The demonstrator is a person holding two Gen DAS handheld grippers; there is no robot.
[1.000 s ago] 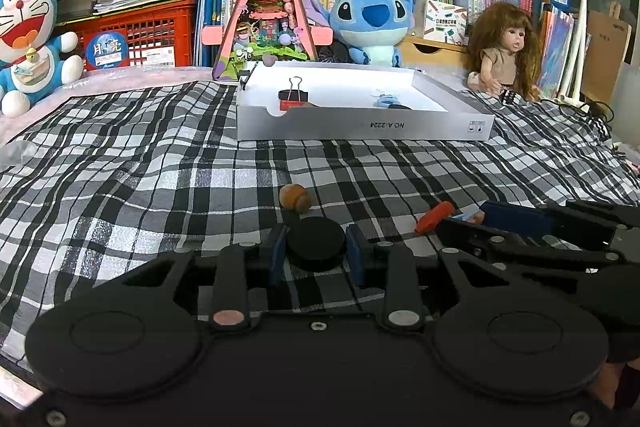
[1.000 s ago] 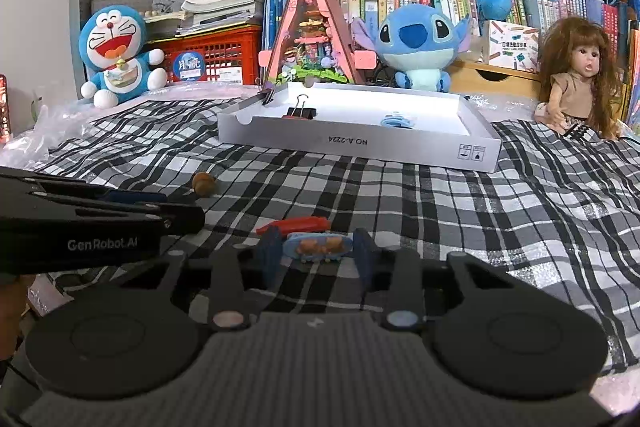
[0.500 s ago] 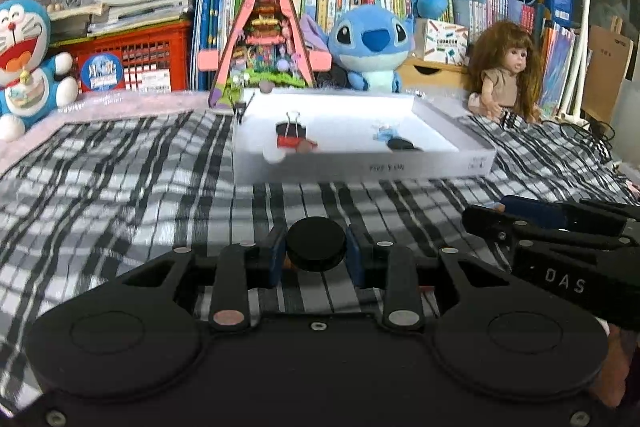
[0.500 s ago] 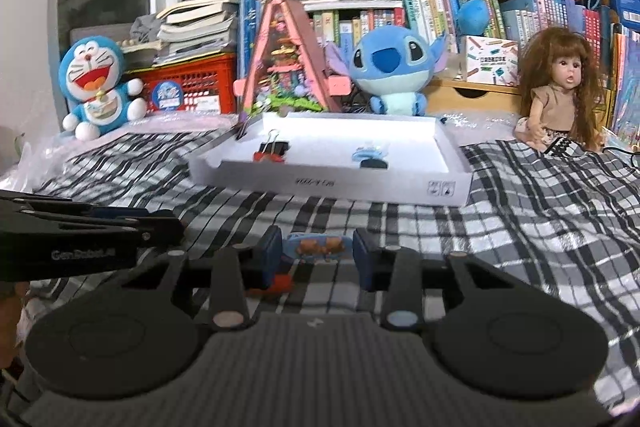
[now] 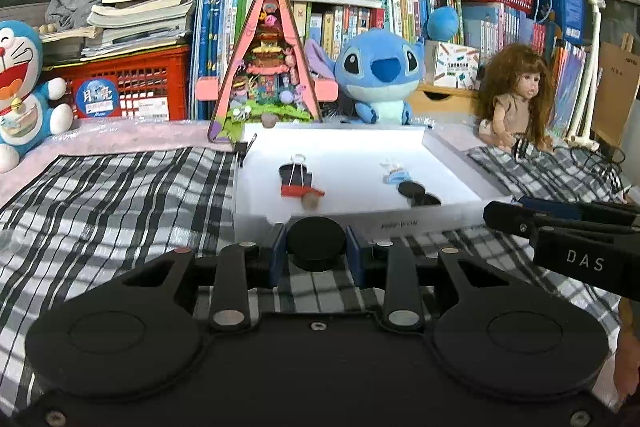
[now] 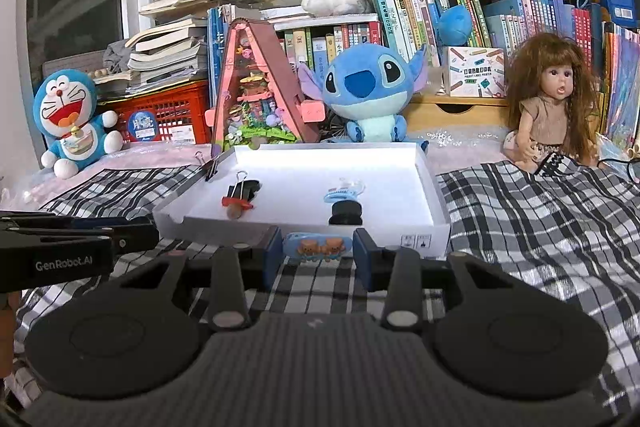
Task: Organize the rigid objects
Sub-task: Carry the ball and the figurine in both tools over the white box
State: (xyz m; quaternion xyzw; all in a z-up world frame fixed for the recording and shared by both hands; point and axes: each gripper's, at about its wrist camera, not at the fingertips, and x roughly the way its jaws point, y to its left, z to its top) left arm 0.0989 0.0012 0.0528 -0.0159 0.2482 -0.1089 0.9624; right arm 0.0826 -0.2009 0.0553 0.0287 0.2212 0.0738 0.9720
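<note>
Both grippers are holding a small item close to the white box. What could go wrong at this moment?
1. The left gripper and right gripper are side by side before the white box; they might collide over it.
2. The black disc is pinched only at its round edges, so it could slip out early onto the plaid cloth.
3. The blue clip may land on the black discs already inside and bounce.

Grippers: 2. Black discs: 3 (image 5: 316, 242) (image 5: 411, 189) (image 5: 430, 200). Blue clips: 2 (image 6: 318, 247) (image 6: 340, 194). Binder clips: 2 (image 6: 240, 191) (image 6: 208, 165). Tray: 1 (image 6: 434, 203).
</note>
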